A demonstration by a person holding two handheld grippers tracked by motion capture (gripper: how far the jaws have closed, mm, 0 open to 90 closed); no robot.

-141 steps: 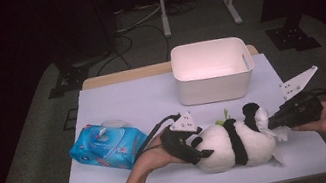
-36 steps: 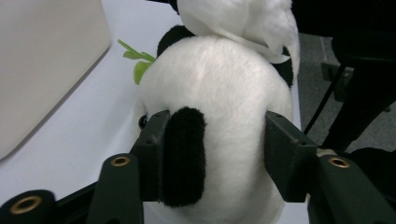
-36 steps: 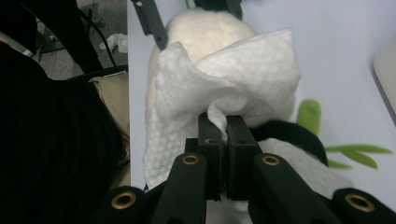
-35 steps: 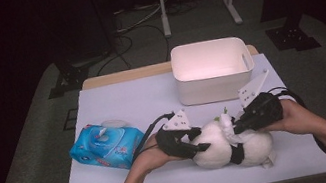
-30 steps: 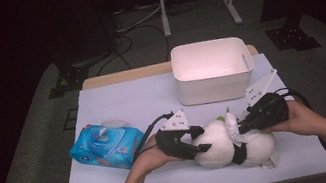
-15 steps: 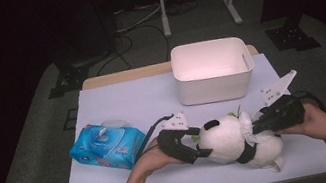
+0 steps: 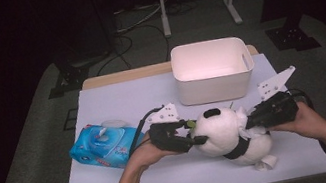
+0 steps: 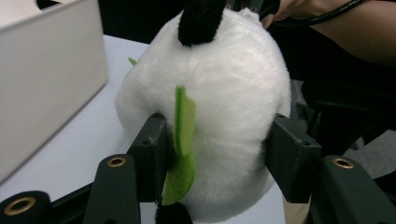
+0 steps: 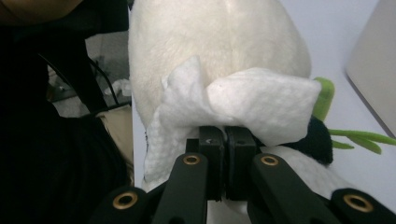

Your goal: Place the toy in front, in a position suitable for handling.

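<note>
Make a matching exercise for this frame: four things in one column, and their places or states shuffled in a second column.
Things:
1. plush panda
2. white wipe
3. wipes pack
4. white bin

Places or states:
A. at the table's far edge
B. flat, left of the left tool
C. pinched in the right tool
D. between both tools

Pairs: 1-D, 2-C, 3-B, 4-A

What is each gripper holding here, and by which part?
The left gripper clamps the plush panda across its round white head. The right gripper is shut on a white wipe, pinched at its bunched lower edge, against the panda.
</note>
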